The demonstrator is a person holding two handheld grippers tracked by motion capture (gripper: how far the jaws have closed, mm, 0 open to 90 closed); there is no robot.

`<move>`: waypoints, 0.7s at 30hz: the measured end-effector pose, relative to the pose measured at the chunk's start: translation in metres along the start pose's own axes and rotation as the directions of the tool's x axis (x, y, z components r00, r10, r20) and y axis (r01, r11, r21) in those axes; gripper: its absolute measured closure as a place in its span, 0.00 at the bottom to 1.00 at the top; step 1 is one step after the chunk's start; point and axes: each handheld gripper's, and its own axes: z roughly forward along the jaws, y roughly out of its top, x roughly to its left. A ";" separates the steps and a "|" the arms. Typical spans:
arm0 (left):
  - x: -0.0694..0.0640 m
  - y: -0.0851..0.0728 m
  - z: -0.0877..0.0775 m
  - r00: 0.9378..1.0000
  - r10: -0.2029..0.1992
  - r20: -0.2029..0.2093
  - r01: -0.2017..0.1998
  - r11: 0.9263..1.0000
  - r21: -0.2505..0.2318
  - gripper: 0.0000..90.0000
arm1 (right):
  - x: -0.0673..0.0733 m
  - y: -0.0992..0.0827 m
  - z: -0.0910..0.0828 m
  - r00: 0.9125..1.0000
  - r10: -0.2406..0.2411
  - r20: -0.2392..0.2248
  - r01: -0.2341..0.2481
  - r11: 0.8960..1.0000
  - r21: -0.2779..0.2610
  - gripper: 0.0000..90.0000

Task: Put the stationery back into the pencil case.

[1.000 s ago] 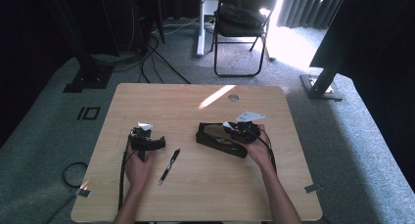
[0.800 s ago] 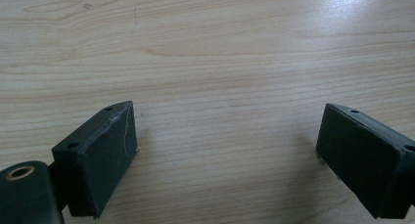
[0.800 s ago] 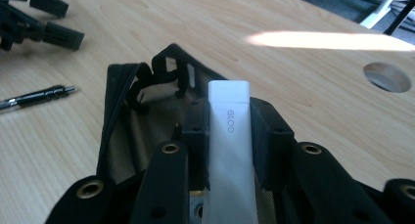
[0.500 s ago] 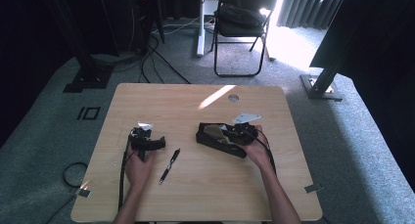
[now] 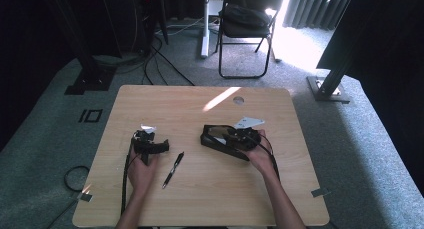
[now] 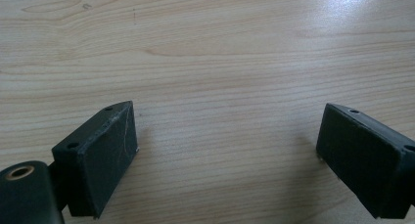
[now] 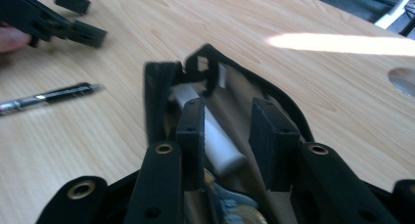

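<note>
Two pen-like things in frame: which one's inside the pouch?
The white marker, lying in the open black pouch between the right gripper's jaws. The black pen lies on the table.

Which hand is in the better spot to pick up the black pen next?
Left, probably. The left gripper rests on the wooden table with its jaws wide open, right beside the black pen. The right gripper is busy inside the open black pencil case.

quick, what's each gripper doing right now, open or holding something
Left gripper: open, nothing between its jaws, over bare table.
Right gripper: open inside the black pouch, just been opening, white stick beside one jaw.
</note>
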 end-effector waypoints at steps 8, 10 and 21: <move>0.000 0.000 0.000 1.000 0.001 0.000 -0.001 1.000 0.001 0.09 | 0.025 0.005 0.007 0.999 -0.031 -0.035 0.031 0.999 -0.010 0.71; 0.000 0.000 0.000 1.000 0.000 0.000 0.000 1.000 0.000 0.09 | 0.027 0.005 0.008 0.999 -0.033 -0.038 0.033 0.999 -0.007 0.71; -0.001 0.000 0.000 1.000 0.010 0.006 -0.010 1.000 0.002 0.09 | 0.040 0.001 0.013 0.998 -0.034 -0.061 0.034 0.999 0.002 0.66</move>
